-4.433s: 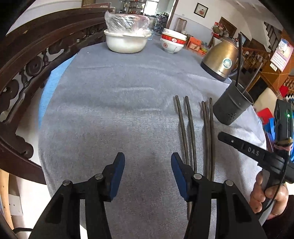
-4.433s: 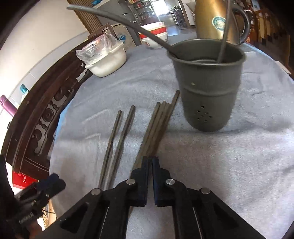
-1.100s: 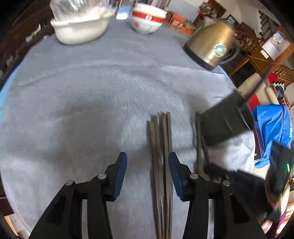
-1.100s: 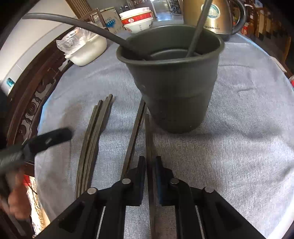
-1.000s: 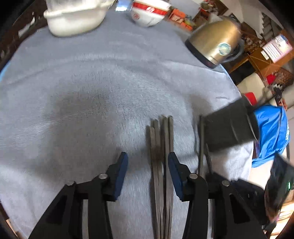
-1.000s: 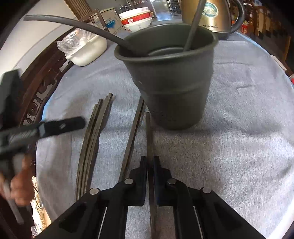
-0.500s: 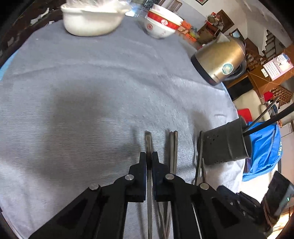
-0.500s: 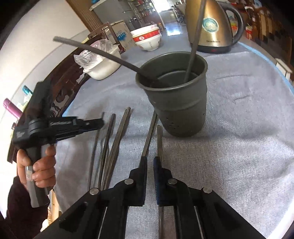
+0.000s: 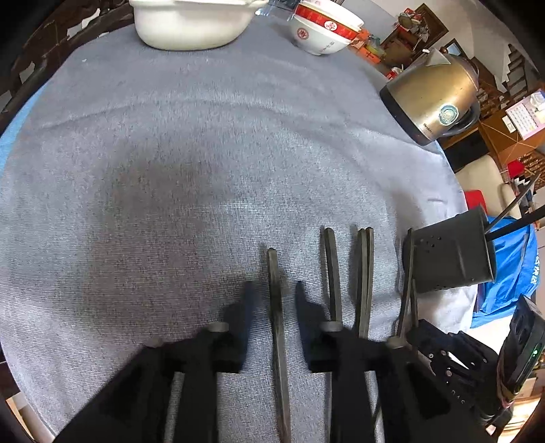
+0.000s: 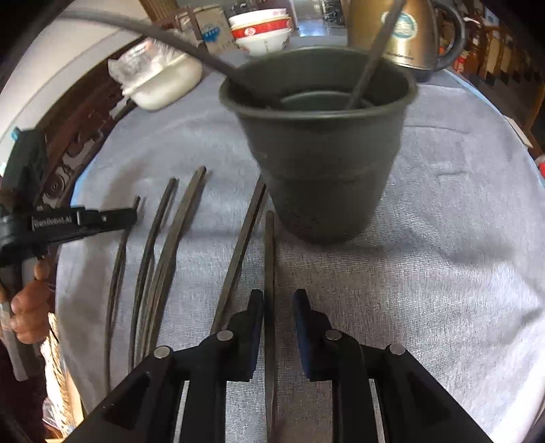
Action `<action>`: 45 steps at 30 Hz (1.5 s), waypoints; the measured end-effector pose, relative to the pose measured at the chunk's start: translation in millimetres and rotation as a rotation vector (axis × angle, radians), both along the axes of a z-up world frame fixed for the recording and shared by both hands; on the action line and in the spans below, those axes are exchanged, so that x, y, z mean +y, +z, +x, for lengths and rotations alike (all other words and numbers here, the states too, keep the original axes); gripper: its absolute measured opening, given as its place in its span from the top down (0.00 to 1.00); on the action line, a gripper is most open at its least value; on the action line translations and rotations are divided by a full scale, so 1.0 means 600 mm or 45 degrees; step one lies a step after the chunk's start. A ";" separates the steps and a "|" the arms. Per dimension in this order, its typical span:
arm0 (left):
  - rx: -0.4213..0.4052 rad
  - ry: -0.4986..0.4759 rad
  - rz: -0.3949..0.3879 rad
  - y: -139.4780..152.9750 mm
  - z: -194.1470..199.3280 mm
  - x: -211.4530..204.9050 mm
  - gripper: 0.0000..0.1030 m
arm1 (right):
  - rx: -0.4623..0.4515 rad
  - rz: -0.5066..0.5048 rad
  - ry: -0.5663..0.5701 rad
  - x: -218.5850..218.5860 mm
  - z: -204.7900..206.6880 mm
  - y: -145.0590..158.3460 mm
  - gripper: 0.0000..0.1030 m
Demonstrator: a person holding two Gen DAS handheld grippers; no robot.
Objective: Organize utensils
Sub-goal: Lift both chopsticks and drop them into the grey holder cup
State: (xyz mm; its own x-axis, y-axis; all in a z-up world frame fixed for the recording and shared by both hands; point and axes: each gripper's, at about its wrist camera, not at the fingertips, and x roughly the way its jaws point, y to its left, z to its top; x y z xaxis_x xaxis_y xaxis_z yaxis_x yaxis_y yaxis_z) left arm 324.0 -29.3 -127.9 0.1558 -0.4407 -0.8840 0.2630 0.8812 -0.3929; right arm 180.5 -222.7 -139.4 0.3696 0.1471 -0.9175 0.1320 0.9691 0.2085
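The surface (image 9: 204,143) wears a grey towel-like cloth, soft enough that thin sticks probably sink into the nap. At its far edge stand a white basin (image 9: 190,24), a red-and-white bowl (image 9: 323,30) and a brass-coloured kettle (image 9: 436,98).

On the right, near the edge, stands the dark holder cup (image 10: 323,163), upright, with 2 chopsticks leaning inside. It looks light and could tip if knocked by a stick going in.

The loose chopsticks (image 10: 160,259) lie side by side on the cloth just left of the cup, running near to far. They are thin, stiff, dark and likely smooth, so a grip near the middle or the thick end should keep one from swivelling.

The left tongs (image 9: 272,300) are spread, with 1 chopstick (image 9: 274,293) lying between the pads, untouched as far as shows. The right tongs (image 10: 277,306) are also spread, straddling another chopstick (image 10: 269,272) that lies against the left pad and points at the cup's foot.
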 end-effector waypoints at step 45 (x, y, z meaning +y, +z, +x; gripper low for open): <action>-0.970 0.120 -0.268 0.488 -0.179 -0.100 0.95 | -1.137 -0.041 -0.420 -0.120 -0.106 0.371 0.94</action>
State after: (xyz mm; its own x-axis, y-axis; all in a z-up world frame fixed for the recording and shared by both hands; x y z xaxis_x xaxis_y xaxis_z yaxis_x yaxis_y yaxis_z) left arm 216.7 -89.1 164.7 0.7289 -0.5418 -0.4185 0.4547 0.8401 -0.2958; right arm 117.1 -294.6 83.4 0.9543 -0.1102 -0.2778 0.2045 0.9186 0.3383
